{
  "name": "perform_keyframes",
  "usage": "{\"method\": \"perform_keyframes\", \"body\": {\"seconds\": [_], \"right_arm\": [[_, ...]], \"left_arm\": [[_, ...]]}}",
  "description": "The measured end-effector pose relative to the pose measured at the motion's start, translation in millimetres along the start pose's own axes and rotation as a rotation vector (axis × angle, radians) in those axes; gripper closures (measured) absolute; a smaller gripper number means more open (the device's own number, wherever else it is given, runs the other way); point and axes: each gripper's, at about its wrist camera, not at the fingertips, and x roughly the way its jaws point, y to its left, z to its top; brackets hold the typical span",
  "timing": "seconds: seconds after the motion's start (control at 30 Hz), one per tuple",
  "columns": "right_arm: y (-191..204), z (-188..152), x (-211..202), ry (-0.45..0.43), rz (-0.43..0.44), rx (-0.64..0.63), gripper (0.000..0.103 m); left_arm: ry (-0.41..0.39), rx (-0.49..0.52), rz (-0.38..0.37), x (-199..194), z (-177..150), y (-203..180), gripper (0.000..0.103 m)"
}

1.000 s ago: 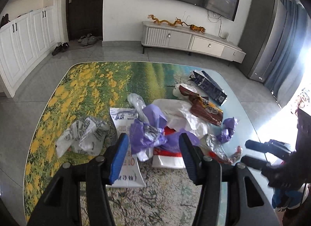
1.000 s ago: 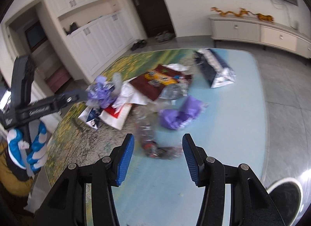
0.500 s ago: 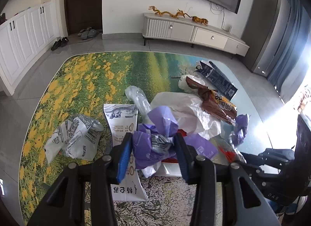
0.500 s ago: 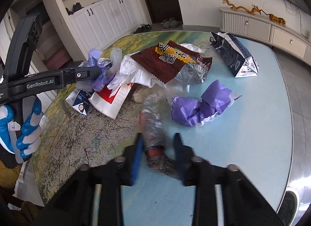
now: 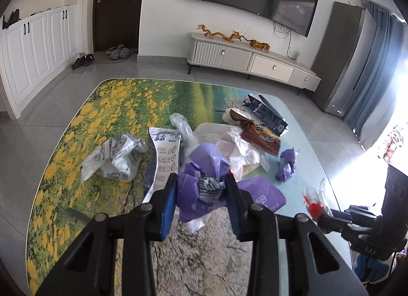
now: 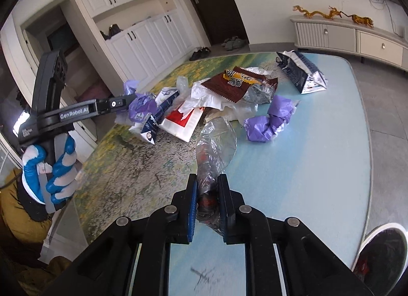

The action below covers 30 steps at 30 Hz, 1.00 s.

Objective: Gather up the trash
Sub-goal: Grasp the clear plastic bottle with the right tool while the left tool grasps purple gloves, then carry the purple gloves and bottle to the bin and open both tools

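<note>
- Right wrist view: right gripper (image 6: 207,200) pinching the lower end of a clear plastic wrapper (image 6: 216,143), blue pads nearly together; long axis running forward and up from the fingertips, over the table (image 6: 318,168).
- Left wrist view: left gripper (image 5: 201,201) squeezing a crumpled purple bag (image 5: 201,181), fingers partly spread around the wad, lifted above the pile; no clear long axis.
- Seen only from the right: gloved left hand (image 6: 48,168) on the handle.
- Seen only from the left: white printed bag (image 5: 114,158) lying apart, left of the pile.
- Both views: brown snack wrapper (image 6: 237,83) atop the pile, second purple wad (image 6: 267,120) just beside it.
</note>
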Motion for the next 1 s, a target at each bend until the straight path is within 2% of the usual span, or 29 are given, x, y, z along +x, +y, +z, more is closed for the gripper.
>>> {"method": "perform_keyframes", "body": {"seconds": [0.27,0.43,0.63,0.73,1.0], "right_arm": [[-25.1,-26.7,-50.6,-0.086,-0.022,0.088,0.088],[-53.6,-46.2,-79.7,-0.135,-0.054,0.163,0.088],[-96.3,-80.2,-115.0,-0.190,-0.125,0.289,0.088],[-129.7,-102.9,-134.4,-0.206,-0.193,0.379,0.088],[-211.5,-147.6,-165.4,-0.219,-0.349,0.599,0.085]], "left_arm": [[0.005,0.063,-0.036,-25.0,-18.8,-43.5,0.069],[0.034,0.114,-0.102,-24.9,-30.4,-88.7,0.069],[0.106,0.217,-0.214,-7.7,-44.6,-165.2,0.069],[0.146,0.309,-0.275,3.9,-52.9,-215.9,0.069],[0.223,0.557,-0.352,37.0,-81.3,-337.5,0.069]]}}
